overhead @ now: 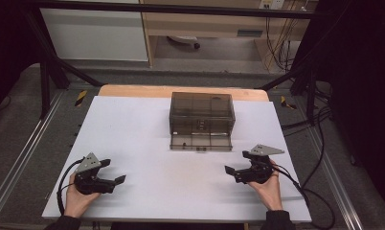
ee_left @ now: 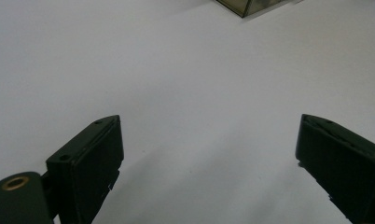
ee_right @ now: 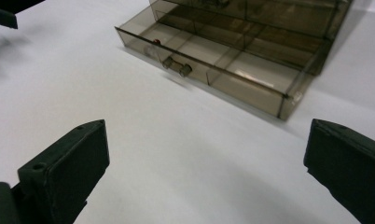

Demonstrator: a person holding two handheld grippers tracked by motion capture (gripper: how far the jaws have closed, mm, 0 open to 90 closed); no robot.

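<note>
A smoky see-through drawer box [overhead: 202,112] stands at the back middle of the white table [overhead: 142,139]. Its lowest drawer [overhead: 201,142] is pulled out toward me, with a small knob [ee_right: 177,66] on its front. The drawer [ee_right: 232,65] is split into compartments, and a tiny red item [ee_right: 156,42] lies in one near the front. My left gripper [overhead: 114,171] rests at the front left, jaws open over bare table [ee_left: 209,154]. My right gripper [overhead: 237,162] sits at the front right, just right of the drawer. It is open too, with nothing between its jaws [ee_right: 206,158].
A corner of the box [ee_left: 251,5] peeks in at the top of the left gripper view. Black frame posts [overhead: 47,62] stand beyond the table's back corners, and cables [overhead: 320,143] trail off its right side. A cable [overhead: 61,189] loops from the left gripper.
</note>
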